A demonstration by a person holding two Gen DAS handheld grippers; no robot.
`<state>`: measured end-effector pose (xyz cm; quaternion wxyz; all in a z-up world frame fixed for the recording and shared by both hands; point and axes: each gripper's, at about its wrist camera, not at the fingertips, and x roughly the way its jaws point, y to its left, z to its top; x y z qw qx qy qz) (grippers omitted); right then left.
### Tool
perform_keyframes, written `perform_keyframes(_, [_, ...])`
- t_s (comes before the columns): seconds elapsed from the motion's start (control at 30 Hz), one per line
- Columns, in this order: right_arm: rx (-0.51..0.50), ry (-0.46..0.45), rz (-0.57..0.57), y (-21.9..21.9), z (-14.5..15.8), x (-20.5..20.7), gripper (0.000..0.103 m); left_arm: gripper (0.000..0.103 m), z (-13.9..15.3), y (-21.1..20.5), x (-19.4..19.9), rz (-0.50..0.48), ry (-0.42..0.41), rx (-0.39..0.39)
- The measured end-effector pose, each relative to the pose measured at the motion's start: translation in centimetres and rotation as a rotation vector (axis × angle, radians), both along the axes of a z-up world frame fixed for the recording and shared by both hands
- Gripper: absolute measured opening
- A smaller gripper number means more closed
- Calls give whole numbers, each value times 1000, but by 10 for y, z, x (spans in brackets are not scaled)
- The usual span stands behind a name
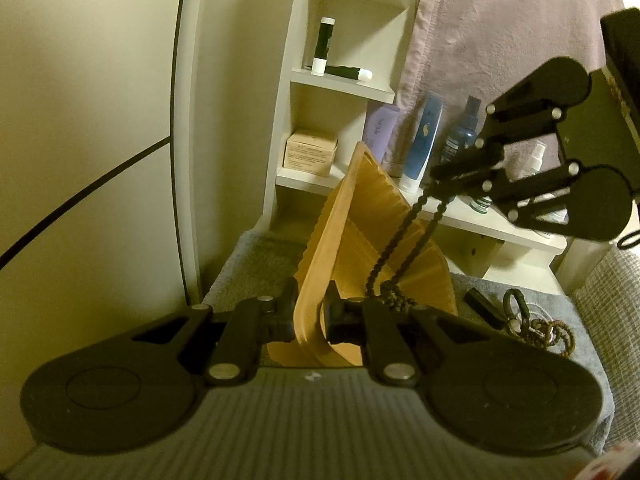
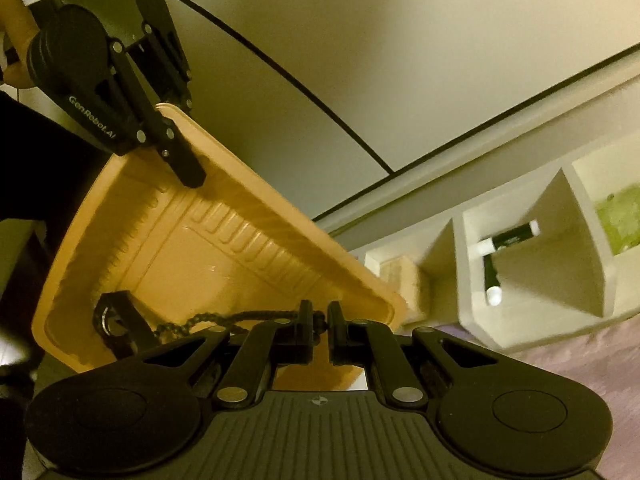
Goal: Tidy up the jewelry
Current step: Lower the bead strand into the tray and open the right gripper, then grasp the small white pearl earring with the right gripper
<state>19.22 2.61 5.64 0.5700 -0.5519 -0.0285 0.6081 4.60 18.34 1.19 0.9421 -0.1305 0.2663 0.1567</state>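
Our left claw (image 1: 308, 316) is clamped tight on the rim of the orange tray (image 1: 360, 240), holding it tipped up on edge so its ribbed inside faces our right claw (image 1: 444, 178). The right claw is pinched shut on a dark beaded necklace (image 1: 404, 248), which hangs in two strands straight below its tips and in front of the tray's open face. In the right wrist view the chain (image 2: 208, 322) trails off to the left of the claw tips into the tray's lower corner, where a black clasp or ring piece (image 2: 116, 320) already lies against the tray wall.

We judge the step in hand to be lowering the necklace into the tray. More jewelry, a brown bead bracelet (image 1: 554, 334) and a dark ring-shaped piece (image 1: 516, 304), sits on the grey cloth (image 1: 256, 264) to the right of the left claw, so the sorting looks only partly done.

The next move calls for bringing the right claw down closer to the tray floor, letting the strands pool rather than swing, then opening the jaws. The left claw should level the tray somewhat first, since a steep tilt would likely let the beads slide out over the lower rim.
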Motion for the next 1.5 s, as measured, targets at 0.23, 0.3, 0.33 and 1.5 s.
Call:
perform_keyframes(0.23, [-1,34,-16,5,-16,-2,6,11,-1,1,0,1,0,-5])
perform_keyframes(0.3, [16,46,-34,5,-16,-2,6,11,-1,1,0,1,-1,-5])
perform_keyframes(0.33, [29,55,-39,4,-15,-2,6,11,-1,1,0,1,-1,-6])
perform_keyframes(1.5, [802,740,-1236,-176,-149,-27,41,11,2,-1,1,-11,16,12])
